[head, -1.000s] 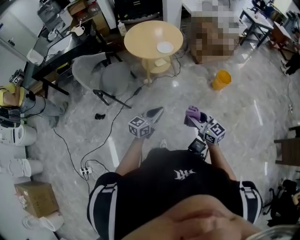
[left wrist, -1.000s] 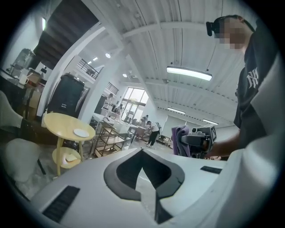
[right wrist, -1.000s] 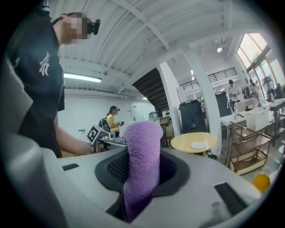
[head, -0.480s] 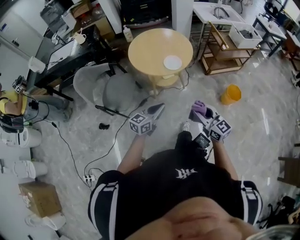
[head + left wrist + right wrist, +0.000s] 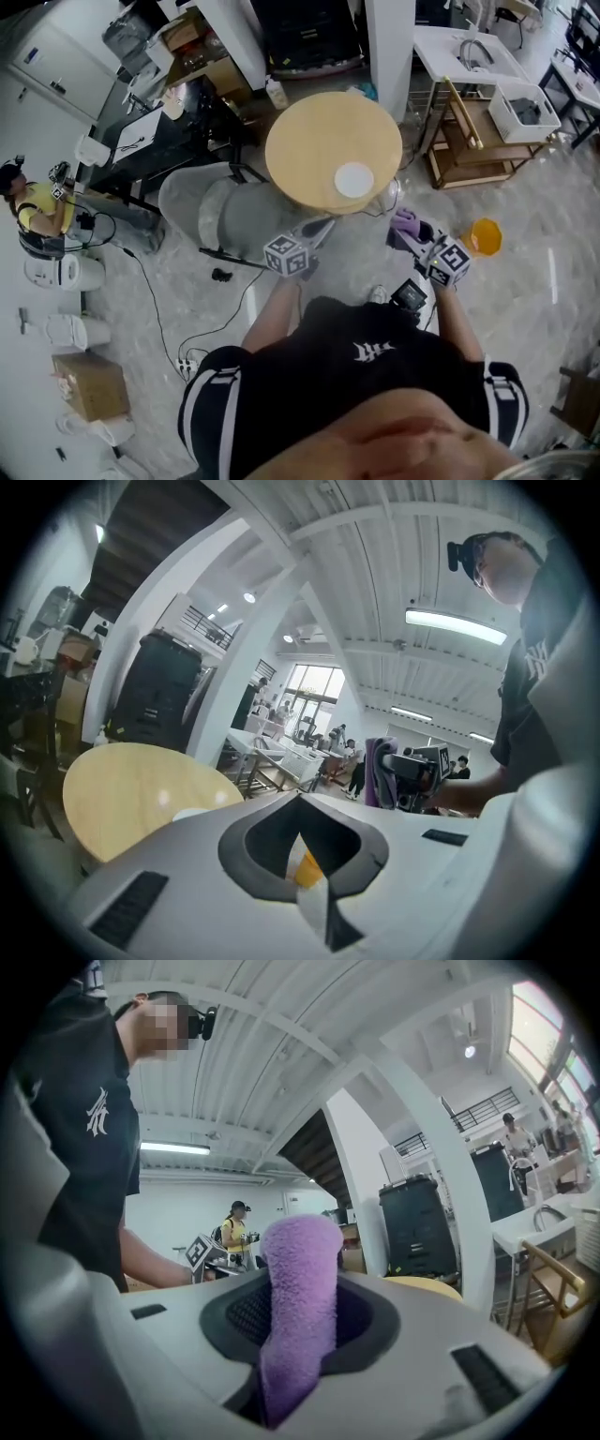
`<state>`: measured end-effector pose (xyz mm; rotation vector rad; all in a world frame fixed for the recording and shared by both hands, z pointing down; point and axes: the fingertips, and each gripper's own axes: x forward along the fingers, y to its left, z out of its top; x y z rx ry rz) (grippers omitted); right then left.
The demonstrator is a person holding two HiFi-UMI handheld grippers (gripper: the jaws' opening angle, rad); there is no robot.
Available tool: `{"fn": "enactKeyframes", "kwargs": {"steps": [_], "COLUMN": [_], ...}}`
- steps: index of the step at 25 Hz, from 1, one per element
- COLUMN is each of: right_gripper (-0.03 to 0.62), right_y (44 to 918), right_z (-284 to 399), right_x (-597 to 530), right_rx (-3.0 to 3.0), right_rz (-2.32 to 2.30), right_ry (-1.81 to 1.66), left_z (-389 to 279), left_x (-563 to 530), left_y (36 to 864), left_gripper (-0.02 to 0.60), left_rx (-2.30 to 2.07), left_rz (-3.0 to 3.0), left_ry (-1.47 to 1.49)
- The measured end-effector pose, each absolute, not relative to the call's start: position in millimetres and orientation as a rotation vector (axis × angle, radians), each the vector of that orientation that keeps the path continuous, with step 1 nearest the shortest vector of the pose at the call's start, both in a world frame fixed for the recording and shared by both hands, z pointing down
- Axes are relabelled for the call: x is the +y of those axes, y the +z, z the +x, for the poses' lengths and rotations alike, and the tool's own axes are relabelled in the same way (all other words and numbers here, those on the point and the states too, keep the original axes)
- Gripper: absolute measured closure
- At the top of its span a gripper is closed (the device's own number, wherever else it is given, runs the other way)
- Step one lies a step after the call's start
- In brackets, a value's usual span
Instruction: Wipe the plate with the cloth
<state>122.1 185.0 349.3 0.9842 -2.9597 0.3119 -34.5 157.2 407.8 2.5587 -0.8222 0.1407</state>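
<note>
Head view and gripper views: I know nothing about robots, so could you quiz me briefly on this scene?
1. Which colour is the cloth in the right gripper? A green; B purple; C white.
2. True or false: the white plate rests on the round table.
3. Fill in: the left gripper holds nothing and its jaws are ___.
Key: 1 B; 2 true; 3 shut.

1. The round bench (image 5: 309, 141) stands ahead of the person, with the plate (image 5: 354, 179) on its near right part.
2. The left tongs (image 5: 322, 226) hang just off the bench's near edge. The right tongs (image 5: 407, 232) are beside them to the right, with the cloth (image 5: 403, 219) between their jaws.
3. A chair (image 5: 211, 202) stands left of the bench, and a bucket (image 5: 486, 235) sits on the floor right of the right tongs.
</note>
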Motion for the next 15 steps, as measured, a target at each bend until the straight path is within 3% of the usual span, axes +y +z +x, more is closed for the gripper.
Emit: {"fn": "enactKeyframes", "kwargs": {"steps": [15], "right_gripper": [0.484], "right_y": [362], "right_z": [100], "right_x": [-3], "right_rx": [-2.859], "right_rz": [1.037], "right_ry": [0.395], "left_z": [-50], "left_x": [-22], "left_y": [418], "left_gripper": [0.569], "left_rx": [-0.702], "left_rz": [2.594], "left_ry": [0.177]}}
